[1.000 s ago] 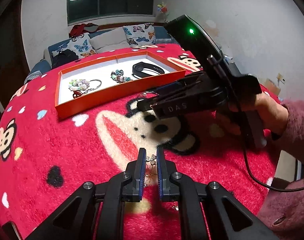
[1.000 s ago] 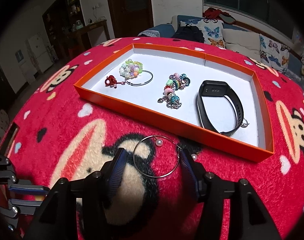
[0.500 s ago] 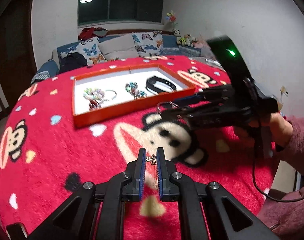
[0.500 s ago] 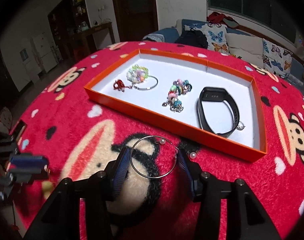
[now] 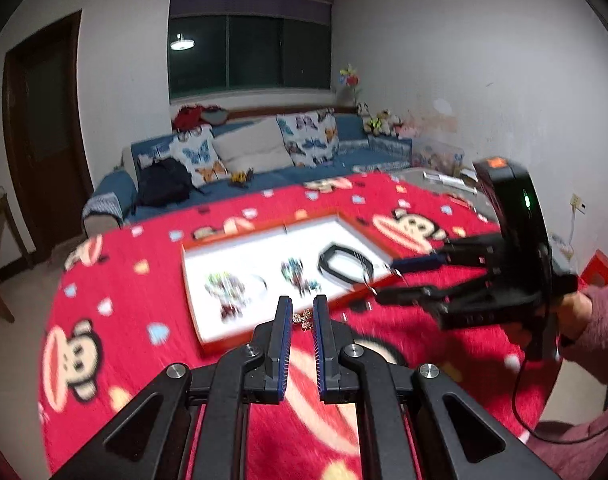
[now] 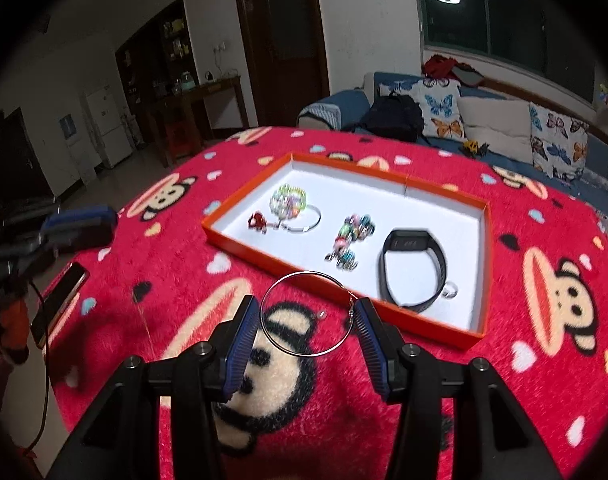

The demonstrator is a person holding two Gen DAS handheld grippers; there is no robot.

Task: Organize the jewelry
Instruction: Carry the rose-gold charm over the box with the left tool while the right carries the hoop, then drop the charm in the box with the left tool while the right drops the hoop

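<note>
An orange tray [image 6: 240,250] with a white floor lies on the red monkey-print blanket; it also shows in the left wrist view [image 5: 192,308]. In it lie a pale bead bracelet [image 6: 288,204], a dark bead bracelet [image 6: 349,240], a black wristband [image 6: 411,268] and a small ring [image 6: 449,290]. My right gripper [image 6: 307,314] is shut on a large silver hoop [image 6: 288,346], held above the blanket near the tray's front edge. My left gripper [image 5: 302,318] is shut on a small gold chain piece [image 5: 302,317], raised in front of the tray.
A phone [image 6: 60,300] lies at the blanket's left edge. A blue sofa with butterfly cushions [image 5: 240,156] stands behind the table. The right gripper's body and the person's hand [image 5: 503,280] sit to the right of the tray in the left wrist view.
Both grippers have lifted off the blanket with their pieces. The left gripper rose and moved toward the tray with the chain piece; the right gripper rose with the hoop.
</note>
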